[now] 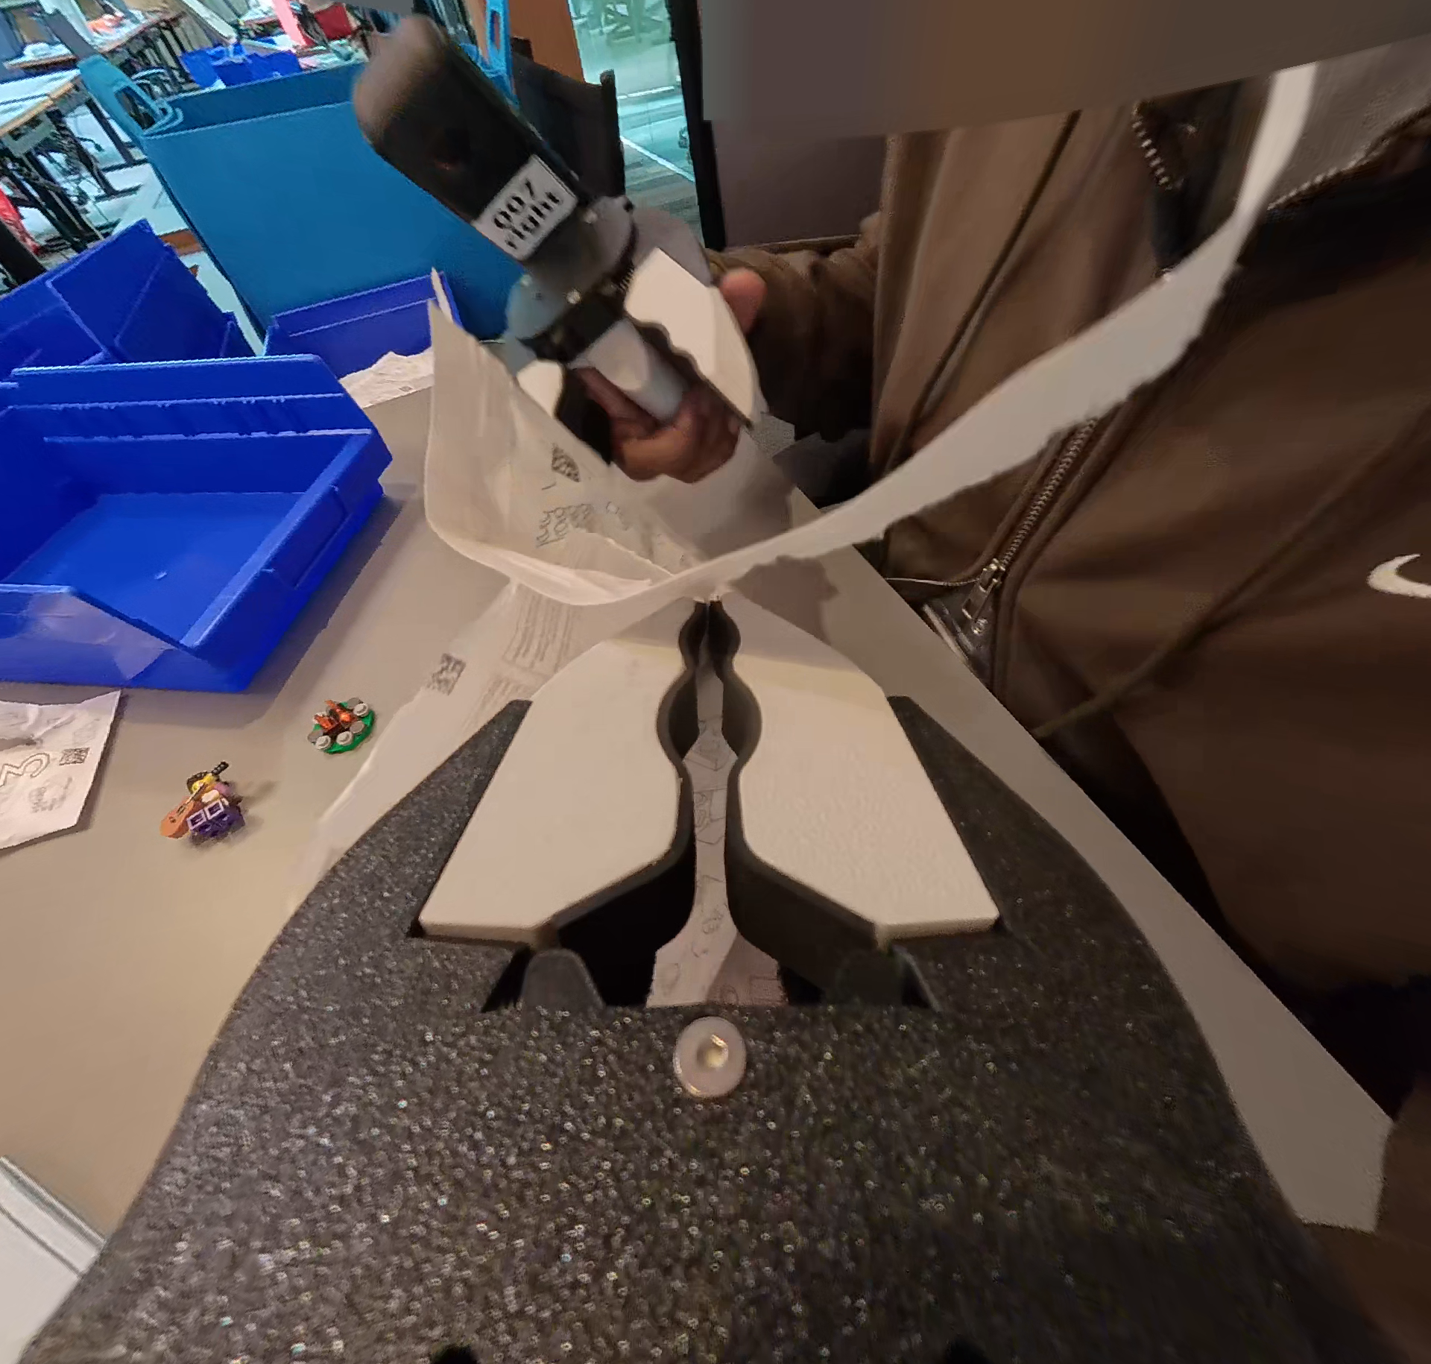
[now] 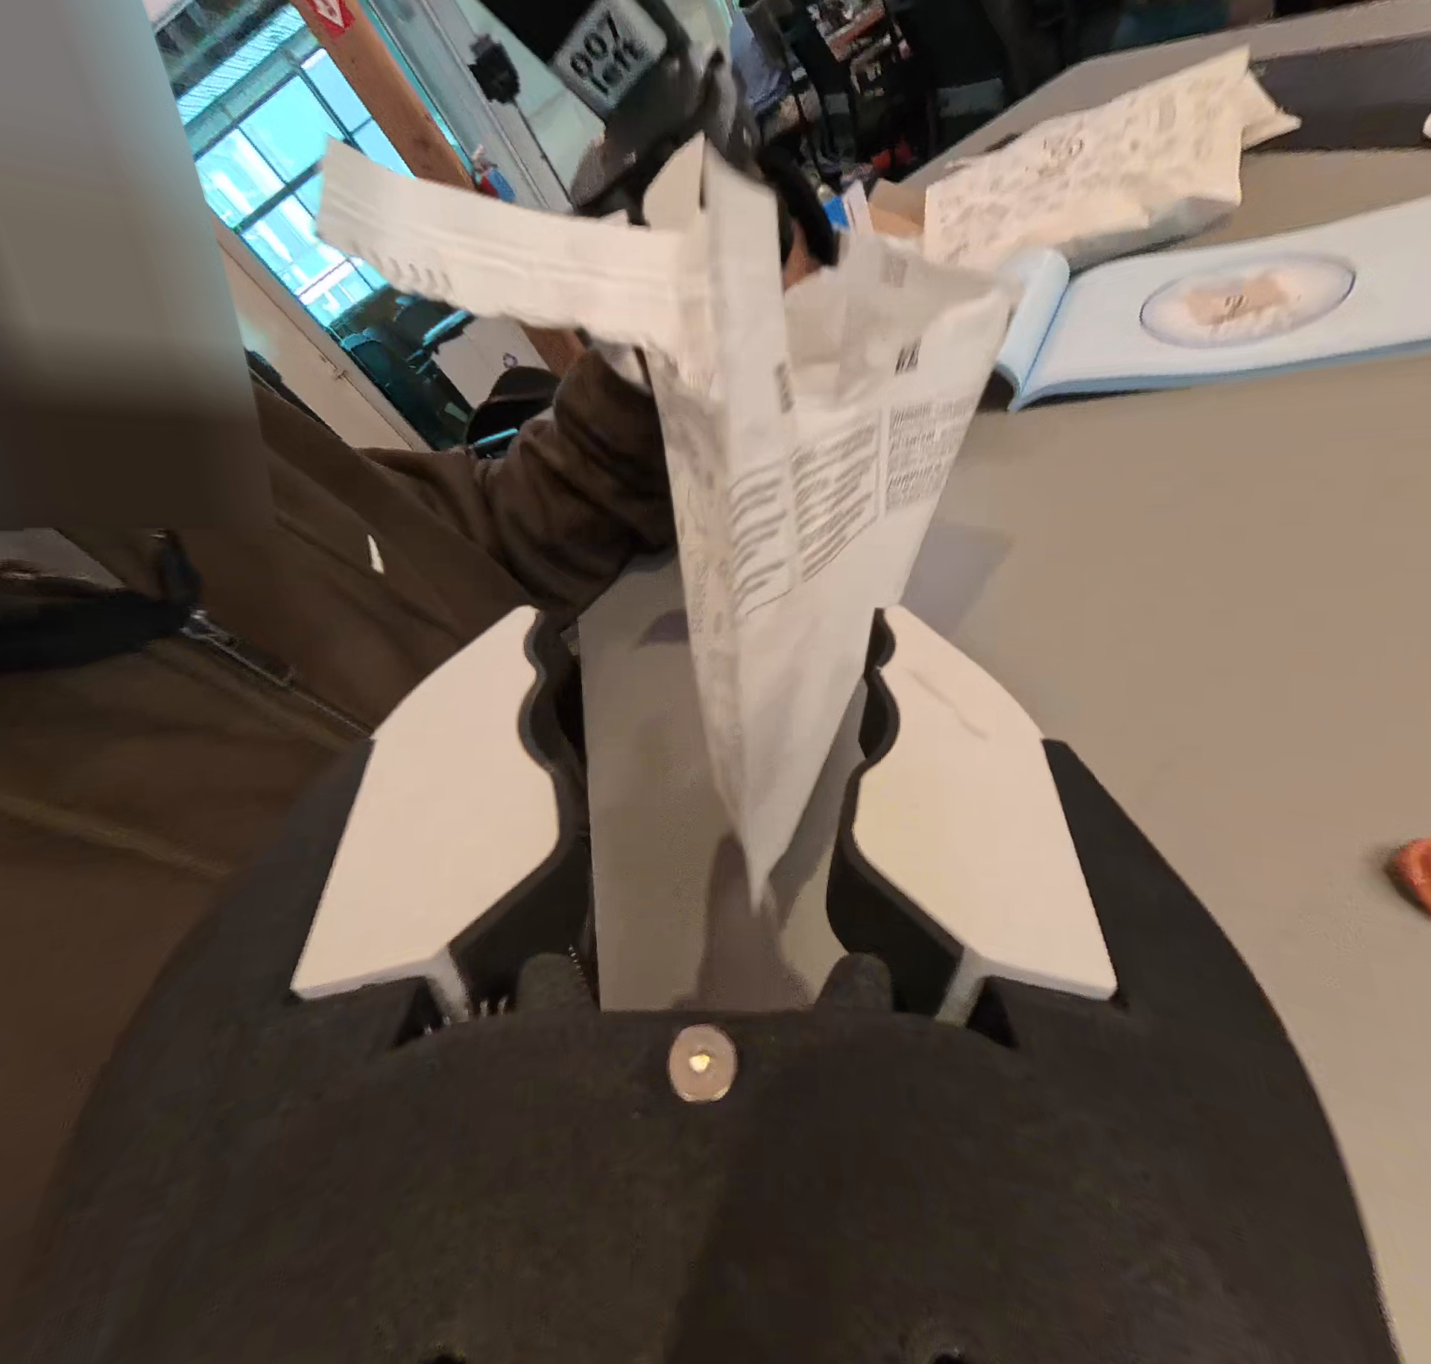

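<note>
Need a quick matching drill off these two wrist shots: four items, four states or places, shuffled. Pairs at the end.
1. left claw
2. right claw
3. blue bin
4. open booklet

a. lies flat on the grey table, pale blue pages up
b. shut on the printed paper bag
c. nothing inside
d. fingers wide apart, bag hanging between them

Pairs: 1-b, 2-d, 3-c, 4-a

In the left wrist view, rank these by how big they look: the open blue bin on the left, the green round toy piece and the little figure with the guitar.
1. Blue bin, by far the largest.
2. Figure with the guitar and green round toy piece: they look about alike. The figure is slightly nearer the camera, so I won't rank them.
</note>
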A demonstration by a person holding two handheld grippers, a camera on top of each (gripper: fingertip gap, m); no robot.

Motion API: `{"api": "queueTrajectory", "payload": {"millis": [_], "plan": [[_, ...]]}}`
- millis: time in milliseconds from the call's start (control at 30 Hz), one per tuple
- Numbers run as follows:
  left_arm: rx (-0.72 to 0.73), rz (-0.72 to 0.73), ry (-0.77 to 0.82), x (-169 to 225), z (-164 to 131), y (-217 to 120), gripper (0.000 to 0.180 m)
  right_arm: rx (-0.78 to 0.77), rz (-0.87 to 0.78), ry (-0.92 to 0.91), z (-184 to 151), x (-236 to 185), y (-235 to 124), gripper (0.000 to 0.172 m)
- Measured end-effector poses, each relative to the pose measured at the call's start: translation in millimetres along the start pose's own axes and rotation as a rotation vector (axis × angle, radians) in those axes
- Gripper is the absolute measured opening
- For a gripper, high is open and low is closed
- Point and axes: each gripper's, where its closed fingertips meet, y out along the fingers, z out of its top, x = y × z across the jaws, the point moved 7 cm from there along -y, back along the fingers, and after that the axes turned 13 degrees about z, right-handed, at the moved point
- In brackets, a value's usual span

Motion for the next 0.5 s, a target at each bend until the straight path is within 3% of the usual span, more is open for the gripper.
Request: {"api": "queueTrajectory", "payload": {"millis": [200,300,367,433,500], "plan": [[-0.001,0.014,0.002,-1.1,-1.2,13.5,0.000,-0.062,-0.094,0.068,-11.6,30.9,22.6,0.068],[0.002,0.049,0.008,-4.0,-1.9,11.4,0.000,-0.053,-0.026,0.051,-2.5,42.9,27.6,0.028],[0.008,0.101,-0.008,-10.7,-3.9,6.8,0.000,-0.053,0.011,0.018,5.4,48.7,30.2,0.010],[0.022,0.175,-0.053,-21.7,-7.5,0.0,0.002,-0.062,0.008,-0.029,15.2,56.7,31.9,0.001],[0.036,0.273,-0.117,-36.0,-12.9,-9.2,0.016,-0.066,-0.026,-0.068,26.3,68.0,31.3,0.000]]}}
